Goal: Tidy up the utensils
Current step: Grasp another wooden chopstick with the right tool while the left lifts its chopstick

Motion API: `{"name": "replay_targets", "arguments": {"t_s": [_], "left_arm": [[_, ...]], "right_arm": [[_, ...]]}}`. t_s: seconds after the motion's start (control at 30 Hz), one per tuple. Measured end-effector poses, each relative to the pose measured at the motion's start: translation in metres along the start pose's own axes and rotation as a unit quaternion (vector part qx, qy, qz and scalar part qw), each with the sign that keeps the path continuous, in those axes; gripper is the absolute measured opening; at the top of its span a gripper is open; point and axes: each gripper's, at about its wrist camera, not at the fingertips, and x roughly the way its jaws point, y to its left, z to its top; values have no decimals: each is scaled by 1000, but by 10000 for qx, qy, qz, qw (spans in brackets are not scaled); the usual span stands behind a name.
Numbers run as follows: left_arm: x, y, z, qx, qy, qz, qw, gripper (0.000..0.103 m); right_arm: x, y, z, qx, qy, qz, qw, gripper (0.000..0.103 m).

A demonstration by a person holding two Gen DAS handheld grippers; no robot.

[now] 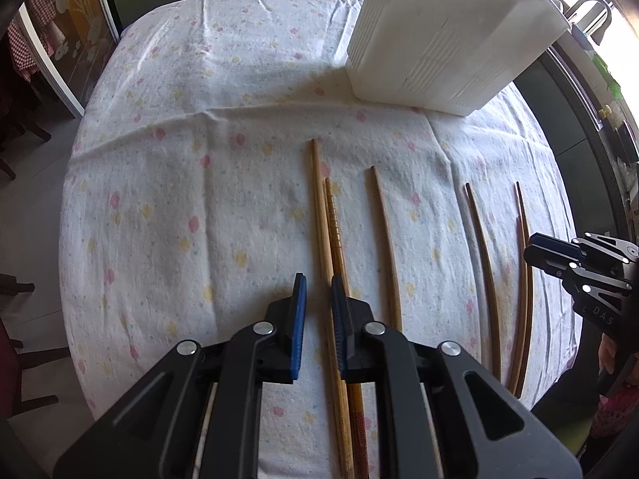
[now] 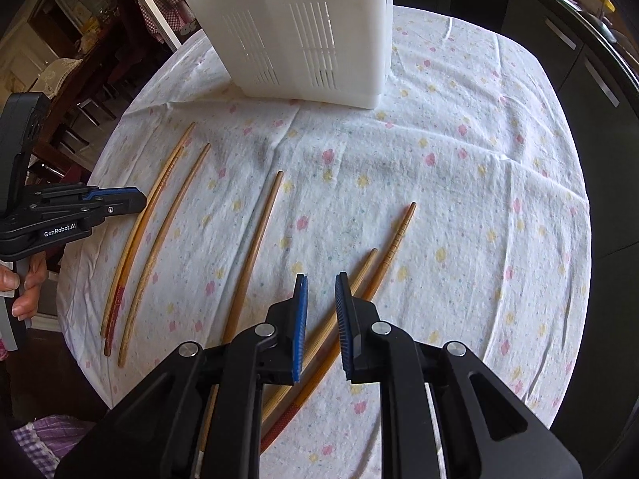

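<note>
Several wooden chopsticks lie side by side on the flowered tablecloth. My left gripper is open and empty, hovering over a pair of chopsticks. A single chopstick lies right of it, and three darker ones further right. My right gripper is open and empty above another pair; it also shows in the left wrist view. A white slotted utensil holder stands at the back of the table, also in the right wrist view.
The round table drops off at its edges. Chairs and a cabinet stand to the left, a dark counter to the right. My left gripper shows at the left of the right wrist view.
</note>
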Motion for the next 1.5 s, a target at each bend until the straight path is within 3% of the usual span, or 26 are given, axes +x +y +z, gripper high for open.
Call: {"name": "replay_targets", "arguments": {"t_s": [0.33,0.6,0.73,0.87,0.9,0.97,1.0,1.2,1.5], "left_arm": [[9,-20,3,336,145,313,9988,14],[10,-8,8,290,217,338,9988,9],[9,-9,6,360,201,324,9986,9],[11,-12,6,410,155,313,9986,9],[10,-11,4,404,144,298,9986,9],[10,-11,4,409,117,262,9988,9],[9,-10,3,405,93,238,9989,9],[-5,-4,-4,389,-136,61,9991,7],[-71,-15,-13,560,-901,-74,9943,6]], "right_arm": [[13,17,10,-159,130,-57,9998,15],[28,35,33,-186,332,-41,9993,16],[39,48,42,-202,482,-69,9986,28],[45,63,46,-398,506,-449,9969,29],[46,67,46,-475,490,-588,9959,27],[46,74,46,-602,507,-602,9951,10],[46,76,46,-615,505,-650,9947,8],[17,74,40,-442,74,-177,9988,6],[-68,63,8,-348,-829,339,9954,6]]}}
